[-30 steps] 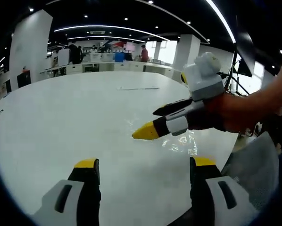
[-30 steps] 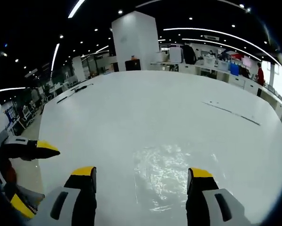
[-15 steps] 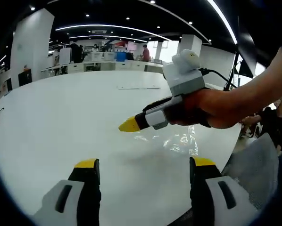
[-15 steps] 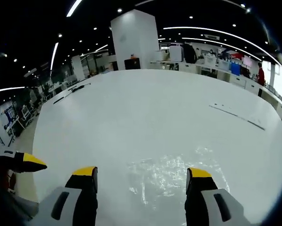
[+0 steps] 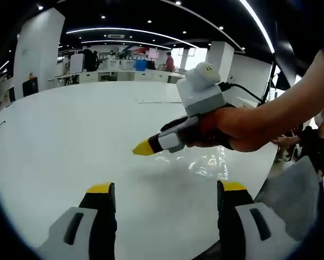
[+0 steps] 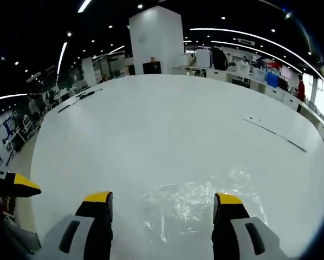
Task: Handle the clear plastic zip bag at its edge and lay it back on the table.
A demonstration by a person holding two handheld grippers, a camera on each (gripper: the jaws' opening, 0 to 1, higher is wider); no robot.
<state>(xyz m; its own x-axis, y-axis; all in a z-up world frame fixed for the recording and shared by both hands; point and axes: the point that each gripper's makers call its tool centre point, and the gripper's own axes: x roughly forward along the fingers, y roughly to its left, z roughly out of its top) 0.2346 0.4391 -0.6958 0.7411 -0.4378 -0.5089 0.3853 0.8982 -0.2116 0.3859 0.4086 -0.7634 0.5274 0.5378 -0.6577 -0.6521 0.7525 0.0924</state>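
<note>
My right gripper sits directly over the clear zip bag, and that is what the next move turns on: in the right gripper view the crinkled film lies flat on the white table between and just ahead of my two yellow-tipped jaws, spreading further to the right than to the left. The jaws stand wide apart with nothing between them. I cannot make out the bag's outline well enough to name its long axis with confidence; the glare seems to stretch sideways across the view, with the near edge somewhere down by the jaw tips.

In the left gripper view my left gripper also has its jaws apart and empty, hanging back over the near part of the table. From here the right gripper crosses in from the right, held in a hand, its yellow tip pointing left and hovering above the bag, which lies beyond my right-hand jaw. So the right gripper is clearly the nearer one.

I judge the edge grip is not yet made. There is ample bare table on the far and left sides; the table's edge runs close on the right, near the bag, so I would keep any drag heading away from it.
</note>
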